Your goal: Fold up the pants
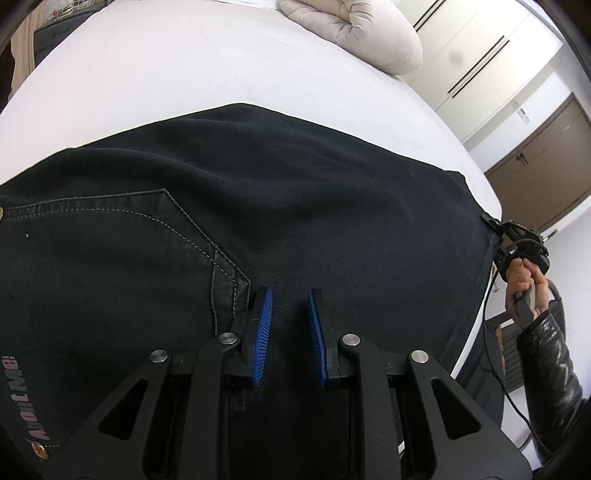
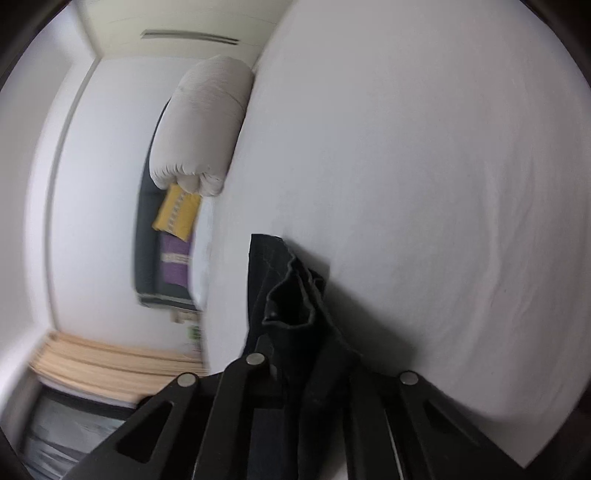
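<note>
**Pants flat on bed, right gripper clamped on hem end**

Pants (image 1: 258, 206): dark denim, spread across the white bed (image 1: 166, 74). Back pocket (image 1: 122, 236) side up near the left gripper; leg end runs out to the bed's right edge.

Left gripper (image 1: 290, 314): blue pads stand a narrow gap apart, sitting low over the fabric just beside the pocket corner. Can't tell if any cloth is pinched between them; reads as not gripping.

Right gripper (image 2: 295, 354): clenched on the bunched hem (image 2: 291, 295) of the leg. From the left wrist view it sits at the far right corner of the pants, hand (image 1: 524, 284) on its handle, just off the mattress edge.

Handling, my read:
- Denim is soft but heavyish and stiff at seams; holds a crease well, won't slip on the sheet much.
- A single-point hold lets it sag and twist. Best holds are the hem corner and the waistband or side seam, where layers are thick.
- Pinch through all layers or the under layer lags.

Room: lots of bare sheet beyond the pants toward the rolled duvet (image 1: 354, 33). Right side is tight, with the leg end at the bed edge and a cable (image 1: 495, 354) hanging near the hand. Fold inward, away from that edge.
</note>
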